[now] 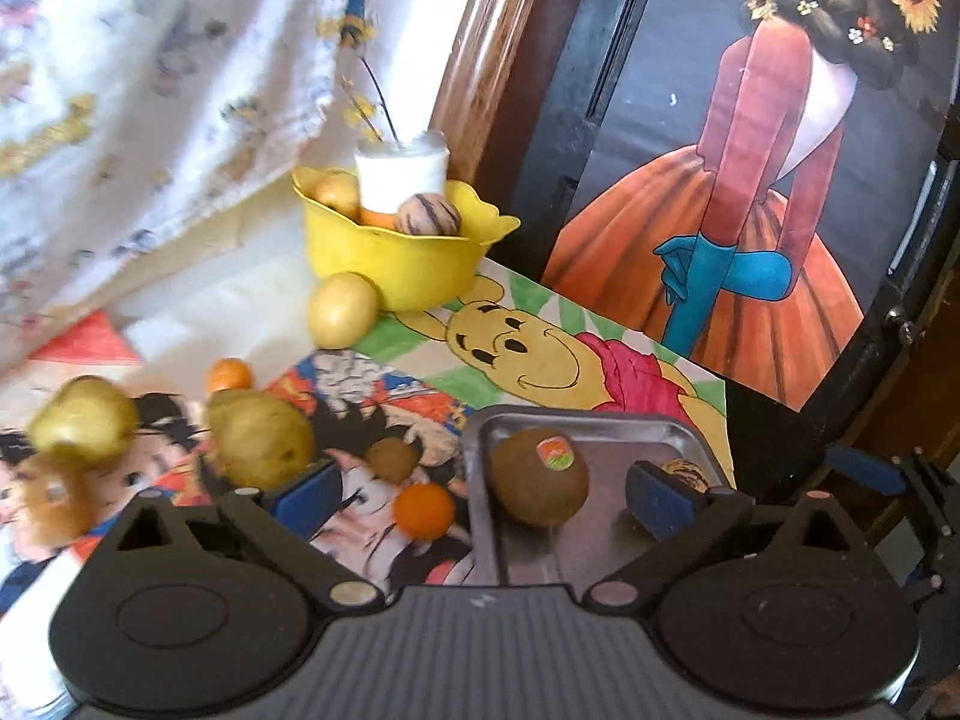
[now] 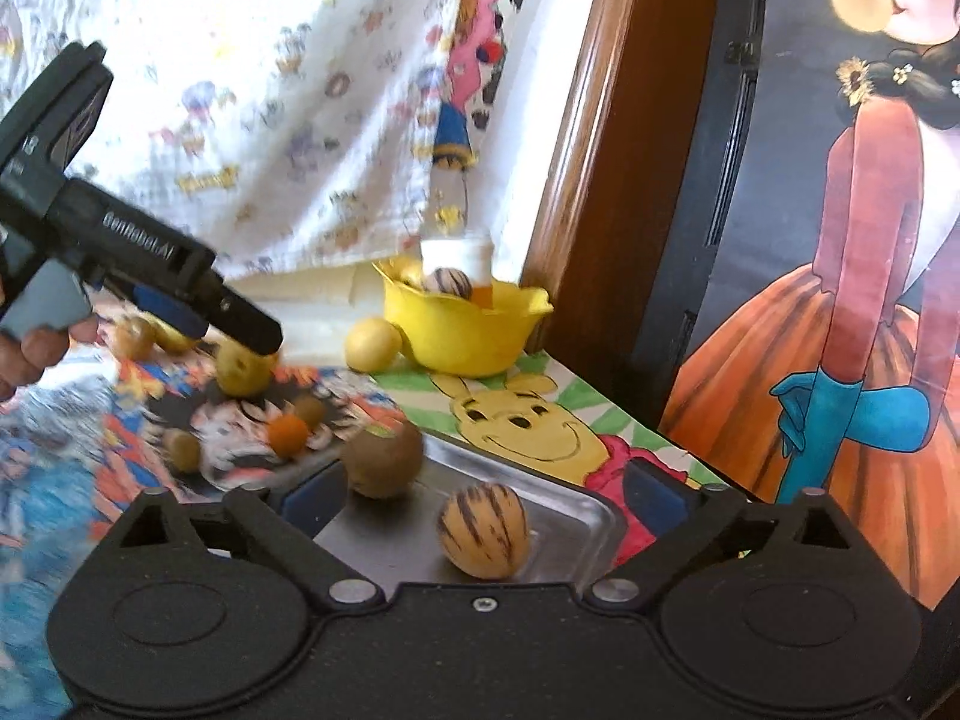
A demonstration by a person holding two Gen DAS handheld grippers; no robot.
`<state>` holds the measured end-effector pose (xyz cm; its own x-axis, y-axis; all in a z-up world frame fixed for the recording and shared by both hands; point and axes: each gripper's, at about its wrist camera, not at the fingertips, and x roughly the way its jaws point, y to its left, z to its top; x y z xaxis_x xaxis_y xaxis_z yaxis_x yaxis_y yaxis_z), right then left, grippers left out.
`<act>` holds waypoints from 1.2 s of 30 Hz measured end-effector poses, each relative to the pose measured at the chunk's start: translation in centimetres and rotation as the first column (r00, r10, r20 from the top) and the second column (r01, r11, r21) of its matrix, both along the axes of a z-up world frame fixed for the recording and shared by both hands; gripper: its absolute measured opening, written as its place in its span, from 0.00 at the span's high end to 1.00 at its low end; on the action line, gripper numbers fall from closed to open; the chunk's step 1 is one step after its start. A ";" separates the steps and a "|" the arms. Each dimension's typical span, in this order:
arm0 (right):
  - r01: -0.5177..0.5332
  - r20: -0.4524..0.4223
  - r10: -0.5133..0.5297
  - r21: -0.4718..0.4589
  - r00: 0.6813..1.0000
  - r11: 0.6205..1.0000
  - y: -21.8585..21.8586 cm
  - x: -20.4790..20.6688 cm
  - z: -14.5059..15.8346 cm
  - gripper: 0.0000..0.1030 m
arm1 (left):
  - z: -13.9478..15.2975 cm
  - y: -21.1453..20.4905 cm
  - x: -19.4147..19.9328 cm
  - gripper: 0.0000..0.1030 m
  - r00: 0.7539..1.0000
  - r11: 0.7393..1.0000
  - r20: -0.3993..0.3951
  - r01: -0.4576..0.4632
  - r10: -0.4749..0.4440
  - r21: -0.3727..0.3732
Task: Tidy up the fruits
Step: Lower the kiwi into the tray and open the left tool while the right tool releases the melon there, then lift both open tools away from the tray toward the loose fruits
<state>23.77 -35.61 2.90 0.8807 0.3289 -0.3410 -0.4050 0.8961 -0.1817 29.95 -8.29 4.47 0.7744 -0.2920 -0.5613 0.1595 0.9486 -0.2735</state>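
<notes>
Both grippers hung with fingers spread wide and empty, the left gripper [image 1: 486, 495] nearer the loose small orange fruit [image 1: 423, 510], which sat just left of the tray [image 1: 600, 420] on the desk.

We see a table covered with colourful cartoon drawings [image 1: 516, 354]. Toward its far edge stands a scalloped yellow plastic bowl [image 1: 396, 264], a pale yellow round fruit [image 1: 342, 311] touching its base. Near the right edge lies a shallow steel tray [image 1: 600, 534]. Across the left part lie lumpy yellow-brown fruits [image 1: 258, 441], two small orange ones [image 1: 423, 510] and a small brown one [image 1: 391, 459] (all apart from the tray).
</notes>
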 end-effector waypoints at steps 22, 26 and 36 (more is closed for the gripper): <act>0.099 -0.105 -0.081 0.180 0.991 0.979 6.9 -15.4 -0.1 0.01 | -0.5 6.4 -15.8 0.00 0.995 0.994 -0.034 -0.094 0.096 0.059; 0.098 -0.129 -0.075 0.186 0.989 0.978 7.8 -17.0 -0.3 0.01 | -1.5 7.3 -17.5 0.00 0.993 0.993 -0.056 -0.104 0.107 0.048; 0.059 -0.186 -0.030 0.152 0.982 0.987 10.3 -19.9 -1.3 0.00 | -2.8 8.9 -21.1 0.00 0.994 0.993 -0.042 -0.095 0.098 0.063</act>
